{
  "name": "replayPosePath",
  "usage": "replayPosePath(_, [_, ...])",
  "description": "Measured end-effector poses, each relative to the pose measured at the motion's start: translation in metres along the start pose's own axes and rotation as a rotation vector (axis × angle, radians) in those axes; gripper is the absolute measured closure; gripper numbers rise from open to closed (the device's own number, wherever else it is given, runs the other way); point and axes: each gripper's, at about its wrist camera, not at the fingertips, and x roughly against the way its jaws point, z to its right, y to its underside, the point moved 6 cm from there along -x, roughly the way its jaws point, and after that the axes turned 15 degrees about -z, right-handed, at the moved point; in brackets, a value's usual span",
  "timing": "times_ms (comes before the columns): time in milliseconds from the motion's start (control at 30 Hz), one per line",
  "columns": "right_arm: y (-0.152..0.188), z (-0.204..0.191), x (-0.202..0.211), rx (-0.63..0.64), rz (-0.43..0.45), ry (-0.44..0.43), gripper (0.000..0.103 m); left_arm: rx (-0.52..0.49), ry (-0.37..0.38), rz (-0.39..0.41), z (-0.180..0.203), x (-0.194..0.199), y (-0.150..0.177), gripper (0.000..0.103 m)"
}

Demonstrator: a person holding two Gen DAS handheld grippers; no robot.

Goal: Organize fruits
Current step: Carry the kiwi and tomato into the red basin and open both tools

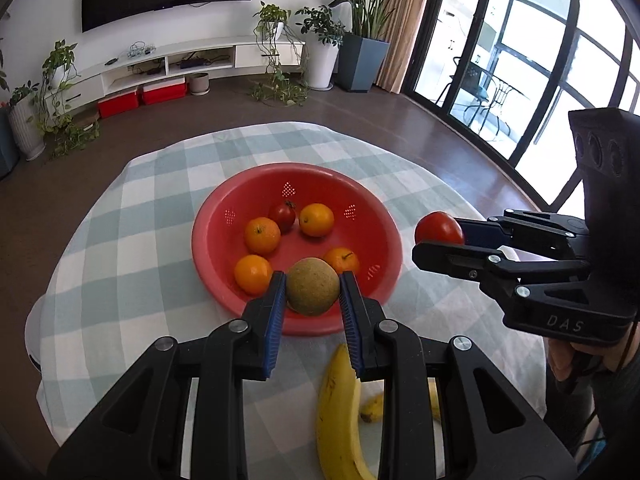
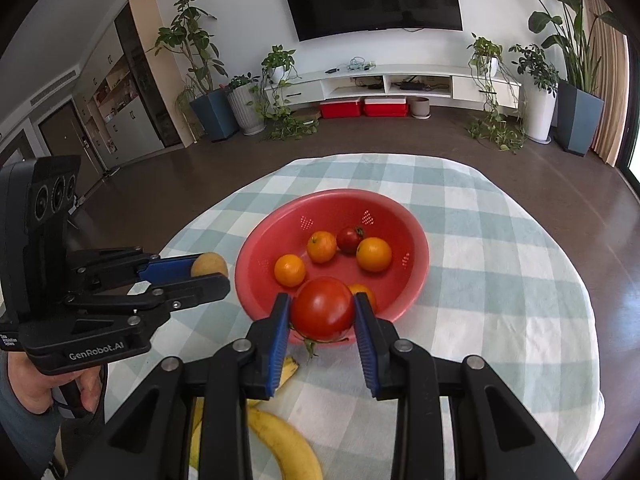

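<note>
Your left gripper [image 1: 313, 286] is clamped on a round tan-green fruit [image 1: 313, 287], held above the near rim of the red basket [image 1: 224, 288]. Your right gripper [image 2: 322, 309] pinches a glossy red tomato [image 2: 322, 307]; only the right view shows its green stem hanging. In the basket: four oranges [image 1: 262, 236] and a small tomato [image 1: 282, 216]. Bananas [image 1: 338, 412] lie on the checked cloth [image 1: 132, 240].

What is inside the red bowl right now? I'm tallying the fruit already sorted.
The red bowl holds four oranges and one small tomato. The held pear hides part of its near floor in the left view; the held tomato does so in the right.
</note>
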Motion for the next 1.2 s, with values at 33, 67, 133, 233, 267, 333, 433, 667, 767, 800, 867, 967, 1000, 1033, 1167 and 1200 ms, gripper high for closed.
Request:
replayPosePath(33, [-0.004,0.002,-0.006,0.006,-0.010,0.007,0.069,-0.006,-0.011,-0.008,0.000,-0.007,-0.007,0.078])
replayPosePath(67, [-0.007,0.003,-0.012,0.011,-0.021,0.011,0.069,-0.012,-0.020,-0.019,0.000,-0.015,-0.012,0.078])
replayPosePath(133, [-0.012,0.006,-0.025,0.023,-0.043,0.025,0.069,-0.017,-0.029,-0.038,-0.003,-0.031,-0.020,0.078])
replayPosePath(233, [-0.016,0.013,-0.045,0.032,-0.078,0.035,0.069,-0.019,-0.036,-0.060,-0.007,-0.053,-0.028,0.078])
replayPosePath(267, [-0.018,0.015,-0.052,0.032,-0.089,0.040,0.069,-0.020,-0.041,-0.066,-0.009,-0.059,-0.030,0.078])
replayPosePath(333, [-0.020,0.019,-0.062,0.031,-0.104,0.045,0.069,-0.019,-0.040,-0.080,-0.013,-0.073,-0.032,0.078])
replayPosePath(433, [-0.023,0.023,-0.072,0.030,-0.114,0.048,0.069,-0.014,-0.038,-0.098,-0.018,-0.089,-0.034,0.078])
replayPosePath(667, [-0.024,0.030,-0.088,0.038,-0.153,0.067,0.068,-0.010,-0.047,-0.123,-0.024,-0.114,-0.036,0.078])
replayPosePath(767, [-0.023,0.032,-0.089,0.037,-0.150,0.067,0.068,-0.009,-0.045,-0.125,-0.025,-0.116,-0.036,0.078])
replayPosePath(800, [-0.023,0.032,-0.089,0.039,-0.150,0.066,0.068,-0.008,-0.042,-0.126,-0.025,-0.115,-0.035,0.078])
replayPosePath(867, [-0.022,0.031,-0.087,0.044,-0.148,0.073,0.068,-0.007,-0.040,-0.123,-0.024,-0.113,-0.034,0.078])
replayPosePath(967, [-0.019,0.031,-0.082,0.047,-0.138,0.083,0.068,0.012,-0.032,-0.107,-0.026,-0.104,-0.031,0.078])
replayPosePath(1000, [-0.018,0.031,-0.080,0.042,-0.135,0.082,0.068,0.017,-0.026,-0.097,-0.026,-0.099,-0.030,0.077])
replayPosePath(1033, [-0.017,0.032,-0.077,0.037,-0.131,0.082,0.067,0.019,-0.022,-0.084,-0.026,-0.093,-0.029,0.077])
replayPosePath(1167, [-0.014,0.030,-0.062,0.028,-0.095,0.083,0.063,0.034,-0.035,-0.008,-0.028,-0.061,-0.022,0.051])
replayPosePath(1200, [-0.012,0.028,-0.056,0.029,-0.086,0.081,0.063,0.038,-0.047,0.014,-0.028,-0.051,-0.020,0.043])
